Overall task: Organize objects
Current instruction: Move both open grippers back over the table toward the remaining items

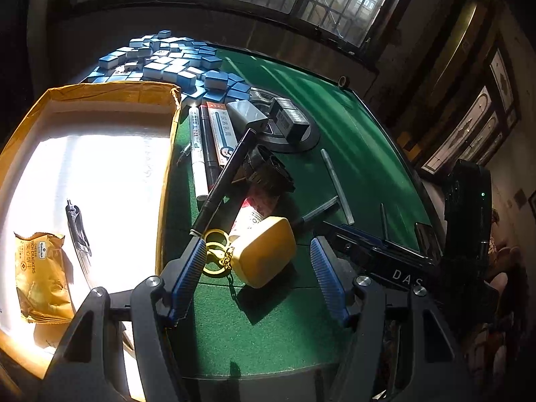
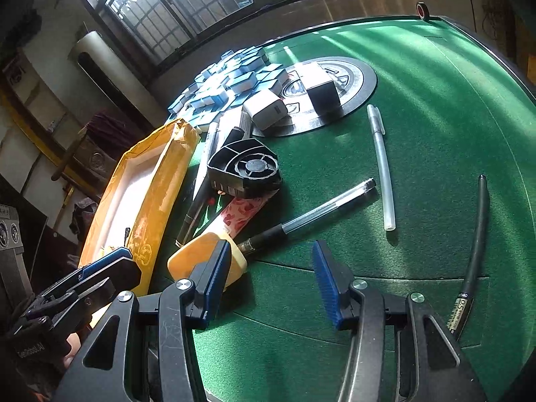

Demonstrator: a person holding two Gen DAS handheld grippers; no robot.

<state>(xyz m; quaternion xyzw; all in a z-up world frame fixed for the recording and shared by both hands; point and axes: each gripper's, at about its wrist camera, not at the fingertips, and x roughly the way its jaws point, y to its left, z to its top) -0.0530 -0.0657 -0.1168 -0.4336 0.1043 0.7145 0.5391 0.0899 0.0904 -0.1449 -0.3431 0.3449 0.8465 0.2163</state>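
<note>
**tilejunkie:** So why was the left gripper point(image 1: 258, 268) sitting so low over that yellow case point(image 1: 264, 254)? Fingers were spread wide, one on each side of it, nothing pinched yet.

**benchrat:** Looked like a line-up to me — the case lay on the green bench point(image 1: 351, 140) just beside the cardboard tray point(image 1: 97, 97), so it was the shortest carry. The tray already held a cracker packet point(image 1: 40, 274) and a pen point(image 1: 78, 231), so I'd guess that was the drop spot.

**tilejunkie:** And the keyring point(image 1: 216, 251) on it?

**benchrat:** It trailed toward the left finger on a chain. It could snag or swing, I reckon.

**tilejunkie:** Right gripper point(image 2: 271, 278)?

**benchrat:** Also wide open, empty, hovering near the clear gel pen point(image 2: 311, 216). That pen's tip ran right up against the case — touching or just short, I couldn't tell from that angle. The black fan point(image 2: 246, 171) leaned on the markers behind, so the loose pens in front were the easier picks.
</note>
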